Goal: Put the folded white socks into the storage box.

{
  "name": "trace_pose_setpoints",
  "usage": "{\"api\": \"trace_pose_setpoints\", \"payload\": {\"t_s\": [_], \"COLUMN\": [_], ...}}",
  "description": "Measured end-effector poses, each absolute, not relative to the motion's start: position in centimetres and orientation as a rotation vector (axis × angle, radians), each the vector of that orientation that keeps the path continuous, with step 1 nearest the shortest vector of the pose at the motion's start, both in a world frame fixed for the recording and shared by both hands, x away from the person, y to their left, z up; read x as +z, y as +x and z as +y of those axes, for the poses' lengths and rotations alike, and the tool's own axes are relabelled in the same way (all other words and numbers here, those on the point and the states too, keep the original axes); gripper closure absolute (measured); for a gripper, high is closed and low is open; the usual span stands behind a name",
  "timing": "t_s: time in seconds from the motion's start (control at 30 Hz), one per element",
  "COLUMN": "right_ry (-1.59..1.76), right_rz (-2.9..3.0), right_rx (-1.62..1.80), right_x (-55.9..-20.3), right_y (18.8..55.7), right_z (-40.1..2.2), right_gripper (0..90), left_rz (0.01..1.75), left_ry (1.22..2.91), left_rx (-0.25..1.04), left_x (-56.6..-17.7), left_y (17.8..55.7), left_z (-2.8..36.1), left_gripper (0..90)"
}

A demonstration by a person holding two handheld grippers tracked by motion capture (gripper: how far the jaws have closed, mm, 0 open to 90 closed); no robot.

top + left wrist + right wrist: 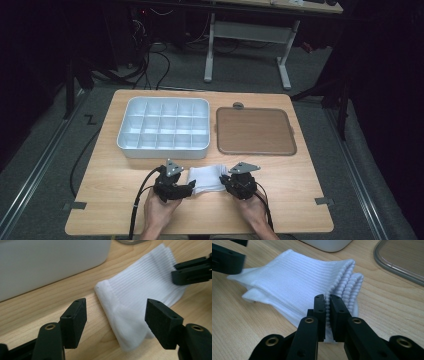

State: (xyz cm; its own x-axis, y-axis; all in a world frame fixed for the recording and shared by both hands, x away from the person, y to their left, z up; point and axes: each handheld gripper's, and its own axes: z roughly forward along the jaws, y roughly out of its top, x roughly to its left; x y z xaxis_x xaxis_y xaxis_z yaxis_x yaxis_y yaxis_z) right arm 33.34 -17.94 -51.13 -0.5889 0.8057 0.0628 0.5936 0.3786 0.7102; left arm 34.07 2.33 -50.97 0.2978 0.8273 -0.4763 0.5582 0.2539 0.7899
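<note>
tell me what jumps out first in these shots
A white folded sock lies on the near part of the wooden table, between two hand-held tongs. The right tongs are shut on its ribbed cuff edge; the left tongs stand open around its other end. Behind sit an empty white compartment tray and a brown lid.

Upper centre: white compartmented tray on the wooden worktop. Right of it: brown lid. Top: white-legged desk, floor cables.
</note>
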Motion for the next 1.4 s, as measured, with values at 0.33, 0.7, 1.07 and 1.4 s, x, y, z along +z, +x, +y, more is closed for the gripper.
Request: {"api": "trace_pose_setpoints", "payload": {"t_s": [0.33,0.7,1.07,1.4], "right_ry": [1.182,1.232,1.368,1.347], "right_rz": [2.281,2.222,2.271,2.277], "right_rx": [1.038,0.948,1.058,1.029], "right_x": [-49.8,-50.5,-52.5,-52.5], "right_y": [32.7,34.5,35.1,35.0], "right_z": [-17.5,-17.2,-19.6,-19.4], "right_gripper": [58.4,41.9,53.8,52.0], "left_rz": [1.372,1.376,1.389,1.414], "left_ry": [1.473,1.503,1.496,1.498], "left_rx": [0.343,0.350,0.320,0.287], "left_x": [-52.4,-53.2,-53.5,-53.2], "left_y": [35.0,35.2,35.4,35.7], "left_z": [0.9,0.5,0.9,1.2], "left_gripper": [35.8,34.1,31.1,30.8]}}
